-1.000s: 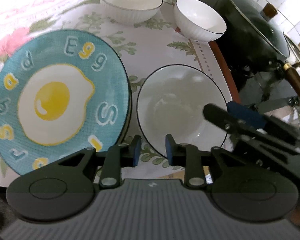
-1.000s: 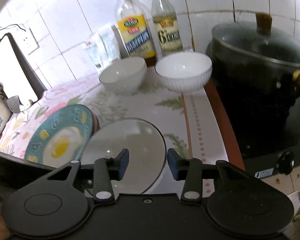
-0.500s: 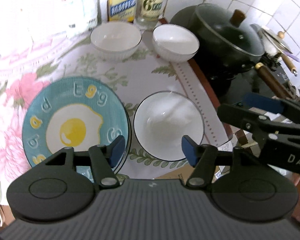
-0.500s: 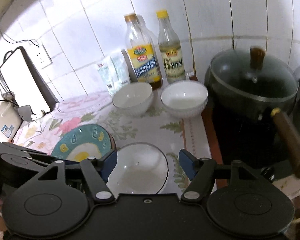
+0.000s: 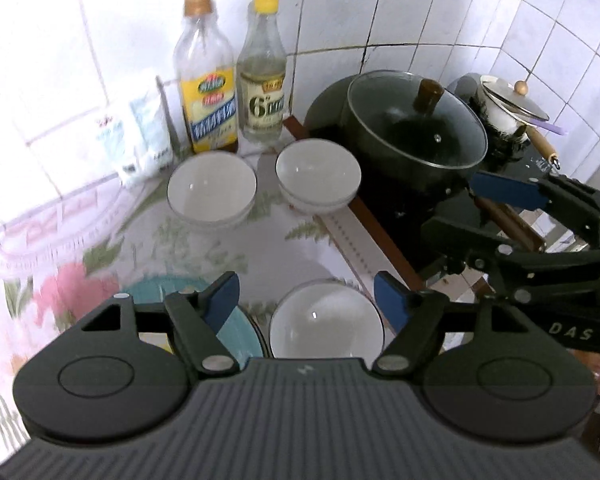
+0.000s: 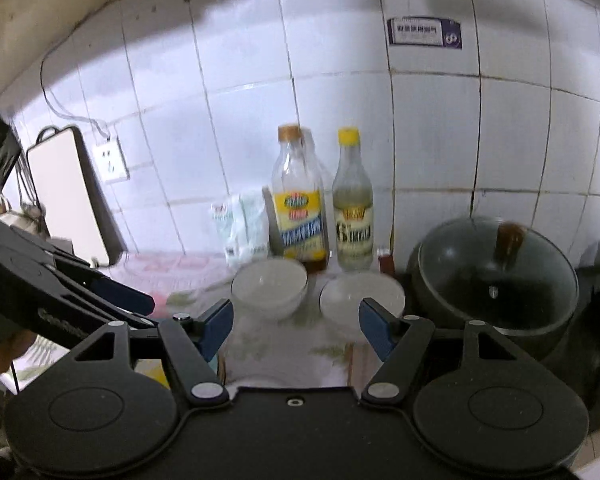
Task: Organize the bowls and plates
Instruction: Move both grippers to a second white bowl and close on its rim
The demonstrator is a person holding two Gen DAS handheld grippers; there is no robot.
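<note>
A white shallow bowl with a dark rim lies on the floral cloth beside a teal egg-print plate; both are partly hidden by my left gripper. It hovers well above them, jaws opening, nothing between them. Two white ribbed bowls stand side by side farther back, also seen as the bowls in the right wrist view. My right gripper hangs open and empty above the table, and shows as the right gripper in the left wrist view.
An oil bottle, a vinegar bottle and white packets line the tiled wall. A dark pot with a glass lid sits on a black cooktop at right, beside a small lidded pot. A cutting board leans at left.
Both grippers have risen away from the table and opened wider. The views have tilted up from the plate and shallow bowl toward the bottles and wall. The dishes stay put.
</note>
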